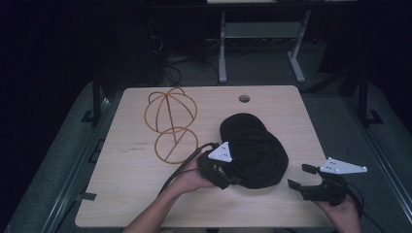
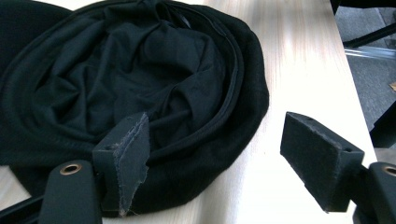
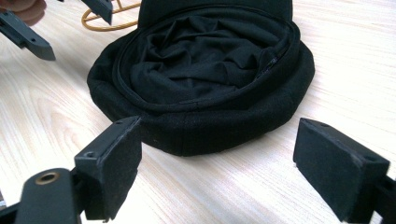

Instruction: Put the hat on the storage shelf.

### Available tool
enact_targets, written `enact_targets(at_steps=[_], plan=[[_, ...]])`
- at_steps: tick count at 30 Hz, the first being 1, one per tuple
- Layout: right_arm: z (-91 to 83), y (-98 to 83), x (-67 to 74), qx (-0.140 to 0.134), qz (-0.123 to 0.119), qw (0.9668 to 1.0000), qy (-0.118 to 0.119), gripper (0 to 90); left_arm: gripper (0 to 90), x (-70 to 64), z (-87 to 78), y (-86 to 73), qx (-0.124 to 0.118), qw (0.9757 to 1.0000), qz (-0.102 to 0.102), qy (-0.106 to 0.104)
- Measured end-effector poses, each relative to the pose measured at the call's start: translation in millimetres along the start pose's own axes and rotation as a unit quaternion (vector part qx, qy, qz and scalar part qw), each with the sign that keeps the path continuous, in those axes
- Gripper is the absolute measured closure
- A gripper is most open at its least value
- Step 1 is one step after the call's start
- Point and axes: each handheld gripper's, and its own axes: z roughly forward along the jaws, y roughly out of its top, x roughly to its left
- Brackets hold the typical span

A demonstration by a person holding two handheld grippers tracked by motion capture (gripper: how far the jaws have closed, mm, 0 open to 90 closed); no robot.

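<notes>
Black fabric hat (image 1: 252,150) lies upside down on the bench (image 1: 136,194), a little right of the middle and toward the near edge, its crumpled lining facing up and ringed by a thick rolled brim. A second dark rounded part shows behind it toward the far edge; whether that is a peak or another piece of cloth I cannot tell. The left gripper (image 1: 221,175) sits at the hat's near-left rim with its jaws released: in the left gripper view one pad hangs over the brim and the other over bare wood beside it, so they straddle the rim without pinching it. The right gripper (image 1: 302,178) hovers near the near-right corner of the bench, apart from the hat, its jaws also spread wide and holding nothing; in the right gripper view the brim lies just ahead between the pads. A wire frame (image 1: 170,124) of yellowish hoops rests toward the far-left part of the bench, well apart from the hat and untouched. Judging from this, the work is at an early stage: the hat looks meant to be gripped at the brim and shaped or moved, perhaps onto the frame, but no grasp is made. What remains is closing on the rim, lifting, and everything after.
</notes>
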Motion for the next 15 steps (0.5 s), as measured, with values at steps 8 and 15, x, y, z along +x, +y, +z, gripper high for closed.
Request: enact_targets(at_steps=[8,15], plan=[[2.1,0.0,1.1,0.004,-0.003,1.0000,0.002,15.1,25.8,2.3,12.3,5.2,0.012,0.9998,0.011,-0.014],[2.9,-0.1,1.6,0.008,-0.003,1.0000,0.004,15.1,26.0,3.8,31.5,3.3,0.053,0.9978,0.023,-0.033]])
